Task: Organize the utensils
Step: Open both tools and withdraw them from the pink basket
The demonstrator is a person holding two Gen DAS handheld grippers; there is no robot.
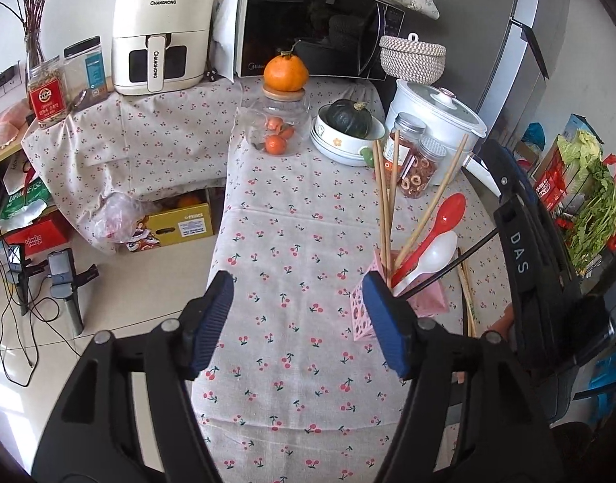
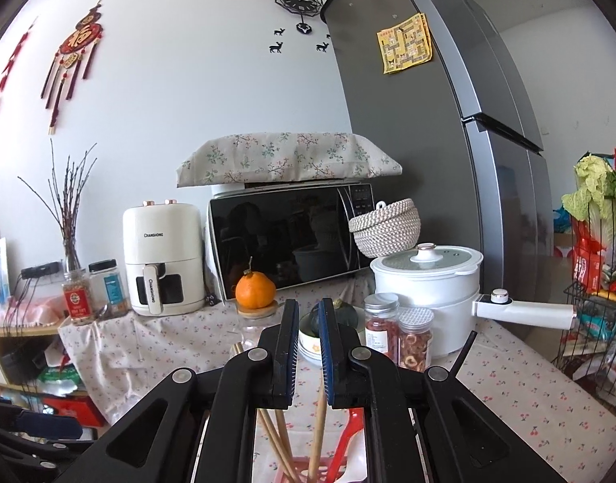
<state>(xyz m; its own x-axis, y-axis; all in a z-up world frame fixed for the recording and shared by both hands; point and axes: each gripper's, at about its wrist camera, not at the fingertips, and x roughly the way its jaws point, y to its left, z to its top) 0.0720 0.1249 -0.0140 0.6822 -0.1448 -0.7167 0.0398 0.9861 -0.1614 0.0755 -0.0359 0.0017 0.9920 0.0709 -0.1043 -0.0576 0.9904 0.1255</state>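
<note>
My left tool (image 1: 298, 316) gapes wide, empty, right pad touching the pink perforated plastic utensil holder (image 1: 362, 310); my right tool (image 2: 309, 346) stands nearly closed, gripping nothing, above wooden chopsticks (image 2: 318, 422).

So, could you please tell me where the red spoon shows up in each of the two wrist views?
Left wrist: the red spoon stands right of centre in the pink holder, above the white spoon.
Right wrist: only its red handle shows at the bottom edge, right of the chopsticks.
Shared landmark: the orange on the jar lid.
</note>
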